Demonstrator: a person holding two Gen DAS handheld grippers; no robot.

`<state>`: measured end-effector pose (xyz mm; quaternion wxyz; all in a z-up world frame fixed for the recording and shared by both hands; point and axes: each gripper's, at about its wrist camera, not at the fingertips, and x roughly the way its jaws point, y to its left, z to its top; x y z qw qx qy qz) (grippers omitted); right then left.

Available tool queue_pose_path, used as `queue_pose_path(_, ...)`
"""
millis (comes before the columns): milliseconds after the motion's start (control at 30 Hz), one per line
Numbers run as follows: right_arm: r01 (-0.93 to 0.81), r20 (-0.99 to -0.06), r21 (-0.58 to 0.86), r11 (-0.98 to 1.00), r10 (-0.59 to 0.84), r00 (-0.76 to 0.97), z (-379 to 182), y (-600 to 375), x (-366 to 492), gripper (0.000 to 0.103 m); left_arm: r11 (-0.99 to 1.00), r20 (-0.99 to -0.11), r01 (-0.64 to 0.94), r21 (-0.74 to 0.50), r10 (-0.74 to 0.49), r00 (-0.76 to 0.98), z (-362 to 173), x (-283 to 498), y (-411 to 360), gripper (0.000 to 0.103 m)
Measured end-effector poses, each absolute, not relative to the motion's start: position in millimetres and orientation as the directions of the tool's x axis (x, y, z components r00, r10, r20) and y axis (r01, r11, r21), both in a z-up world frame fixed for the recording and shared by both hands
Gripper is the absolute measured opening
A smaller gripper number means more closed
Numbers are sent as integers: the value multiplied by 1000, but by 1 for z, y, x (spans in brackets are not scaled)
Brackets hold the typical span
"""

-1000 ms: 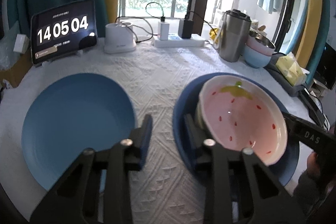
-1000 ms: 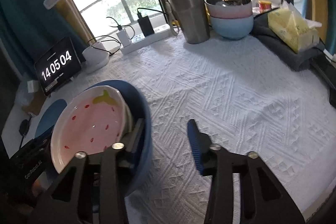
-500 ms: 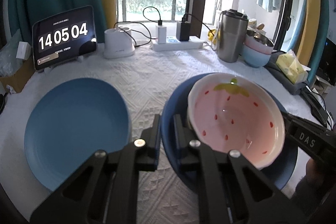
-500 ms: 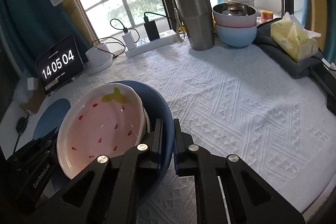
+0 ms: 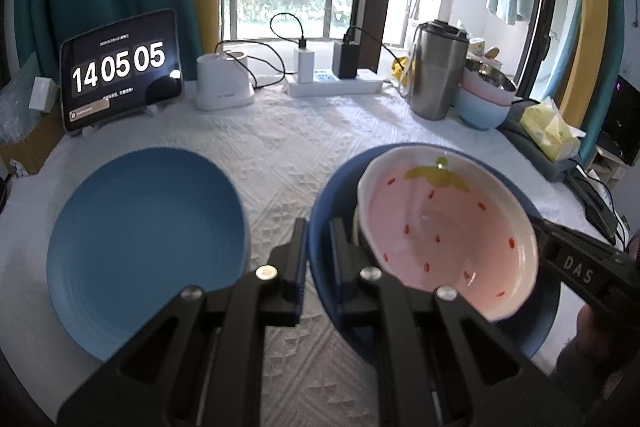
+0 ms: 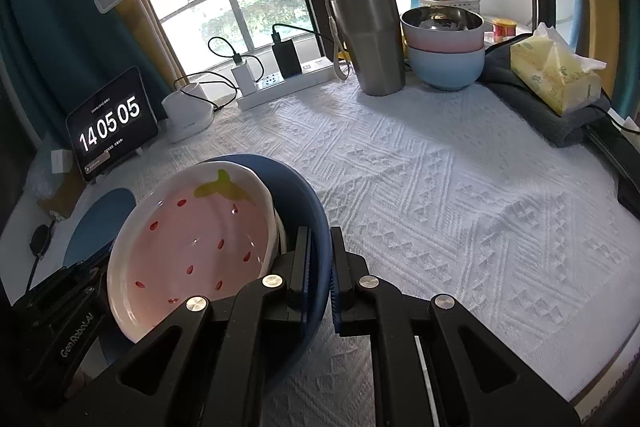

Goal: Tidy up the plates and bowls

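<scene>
A deep dark blue plate sits on the white cloth and carries a pink strawberry bowl, which tilts on a smaller dish hidden beneath it. My left gripper is shut on the plate's left rim. In the right wrist view my right gripper is shut on the opposite rim of the dark blue plate, with the strawberry bowl just to its left. A lighter blue plate lies flat and free to the left. One right-gripper finger shows at the plate's far side.
Along the back stand a tablet clock, a white lamp base, a power strip, a steel tumbler and stacked pink and blue bowls. A tissue pack lies on a grey cloth at right.
Both grippers stood open around the dark blue plate's rims a second ago. Both have since closed onto those rims. The plates and bowl have not shifted on the cloth.
</scene>
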<state>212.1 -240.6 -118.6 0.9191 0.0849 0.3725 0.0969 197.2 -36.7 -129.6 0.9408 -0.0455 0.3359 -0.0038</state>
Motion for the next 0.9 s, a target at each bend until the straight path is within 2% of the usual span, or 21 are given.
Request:
queue_pose_path(233, -114, -660, 223, 968, 236, 713, -115, -239, 210, 10, 996, -629, -18, -82, -37, 777, -132, 197, -36, 8)
queue_pose_path(900, -126, -651, 282, 951, 286, 703, -114, -245, 211, 10, 986, -631, 4, -167, -110, 768, -131, 197, -28, 7)
